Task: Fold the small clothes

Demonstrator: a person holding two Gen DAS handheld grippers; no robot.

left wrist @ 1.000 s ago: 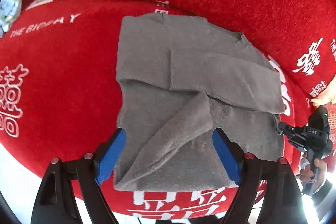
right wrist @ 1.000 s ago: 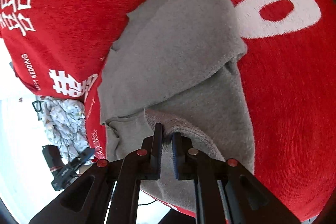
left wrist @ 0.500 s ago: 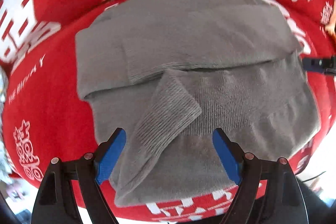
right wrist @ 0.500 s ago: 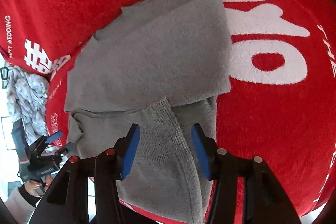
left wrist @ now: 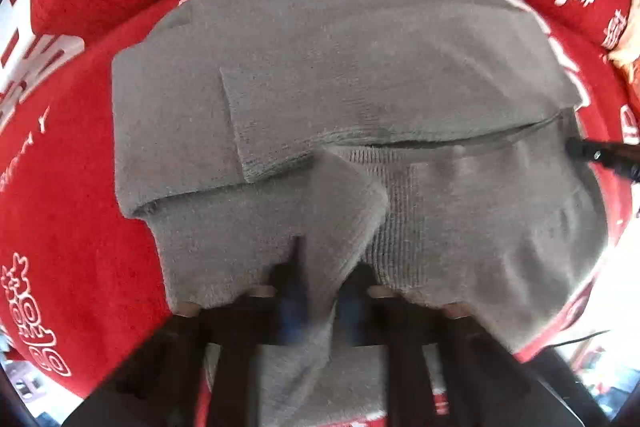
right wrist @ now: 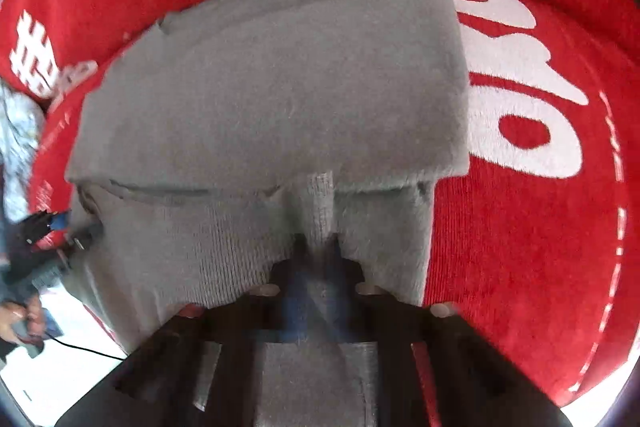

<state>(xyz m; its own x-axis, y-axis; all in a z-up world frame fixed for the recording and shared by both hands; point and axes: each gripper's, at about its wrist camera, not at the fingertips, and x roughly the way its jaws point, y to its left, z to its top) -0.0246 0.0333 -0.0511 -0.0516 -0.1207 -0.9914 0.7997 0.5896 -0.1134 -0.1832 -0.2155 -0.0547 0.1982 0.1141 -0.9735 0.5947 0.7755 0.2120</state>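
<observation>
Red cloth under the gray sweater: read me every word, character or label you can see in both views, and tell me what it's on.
"囍": probably, white ornamental characters on the red cloth, cut off at the frame edges in the left wrist view.
"Y": the only clear letter of small white lettering at that view's left edge; the rest is blurred.
Large white print in the right wrist view: partly covered, unreadable.
Gray sweater: no label or text visible.
</observation>
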